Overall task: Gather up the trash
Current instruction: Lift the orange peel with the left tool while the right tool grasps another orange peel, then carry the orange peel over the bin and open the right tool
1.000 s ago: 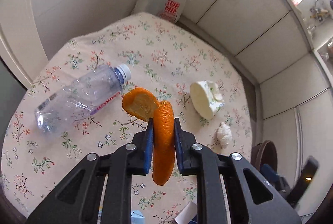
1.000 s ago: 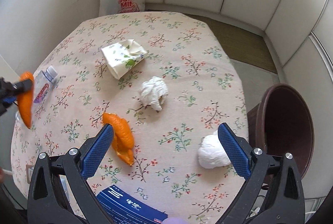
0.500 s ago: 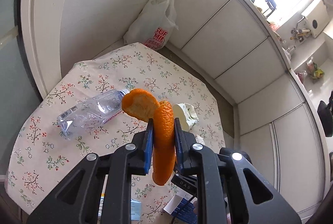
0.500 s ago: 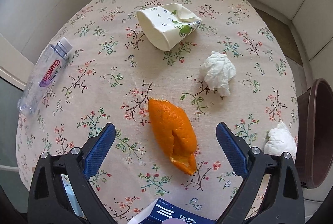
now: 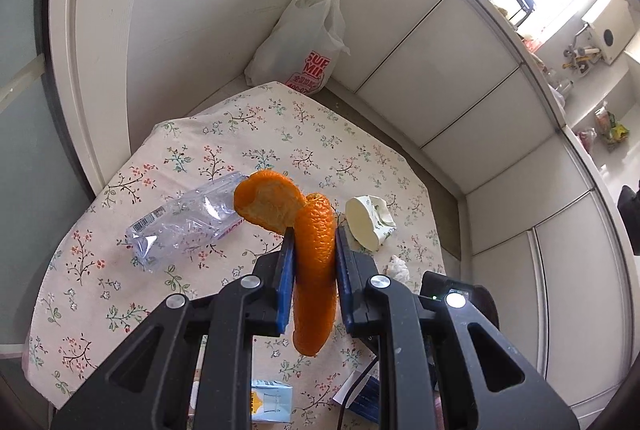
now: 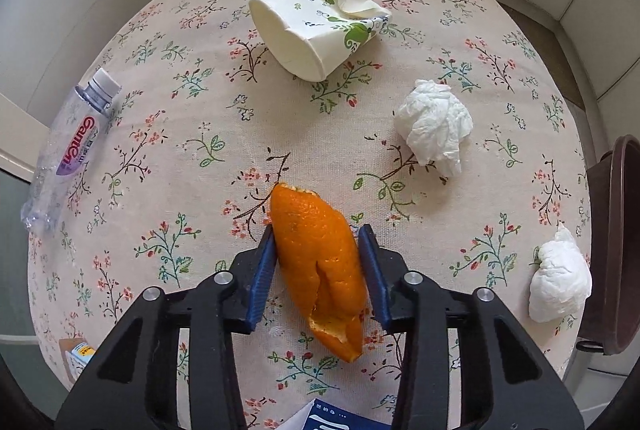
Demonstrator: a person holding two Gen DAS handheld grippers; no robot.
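Observation:
My left gripper (image 5: 311,230) is shut on an orange peel (image 5: 314,262) and holds it high above the floral table (image 5: 280,134). My right gripper (image 6: 318,234) is low over the table with its blue pads on both sides of a second orange peel (image 6: 320,262) that lies on the cloth; the pads are close to it or just touching. A crushed paper cup (image 6: 316,30), two tissue wads (image 6: 434,126) (image 6: 560,278) and a clear plastic bottle (image 6: 68,150) lie on the table. The bottle (image 5: 184,222) and the cup (image 5: 368,222) also show in the left wrist view.
A brown bin (image 6: 616,242) stands at the table's right edge. A white plastic bag (image 5: 308,42) sits in the far corner by the wall. A blue booklet (image 6: 340,418) and a small carton (image 5: 268,402) lie at the near edge.
My right gripper has come down and forward over the second peel and narrowed from wide open to around it. My left gripper has risen higher with its peel.

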